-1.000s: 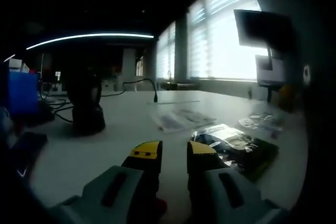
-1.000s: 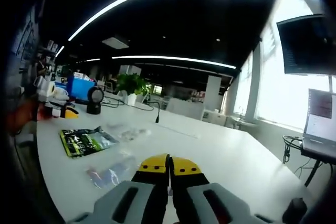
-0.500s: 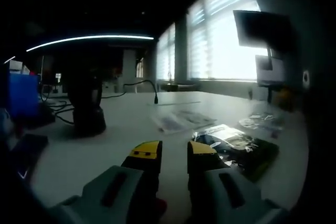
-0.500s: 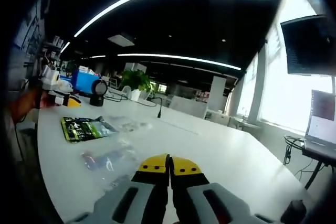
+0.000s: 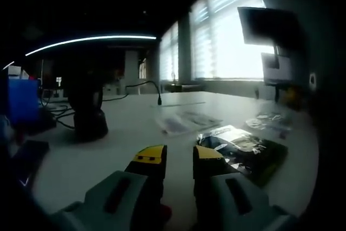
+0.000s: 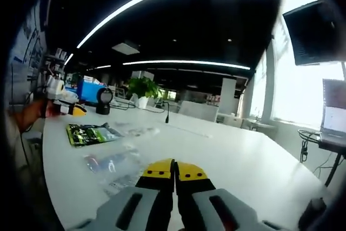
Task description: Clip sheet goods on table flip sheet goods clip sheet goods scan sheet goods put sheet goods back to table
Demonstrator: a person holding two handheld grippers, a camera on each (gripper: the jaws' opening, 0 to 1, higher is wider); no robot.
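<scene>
White worktop: left gripper jaws part-open, empty, beside green packet; right gripper closed, empty. Packet may slide when pinched.

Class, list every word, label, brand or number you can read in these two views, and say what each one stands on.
No text can be read.
Green packet: light print, too blurred.
Clear packet: coloured marks, too small.
Dark packet: print too dim.
Laptop screen: lines too small.

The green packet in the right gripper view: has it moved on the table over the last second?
No. The green packet stays beside the clear packets; the camera shifted.
</scene>
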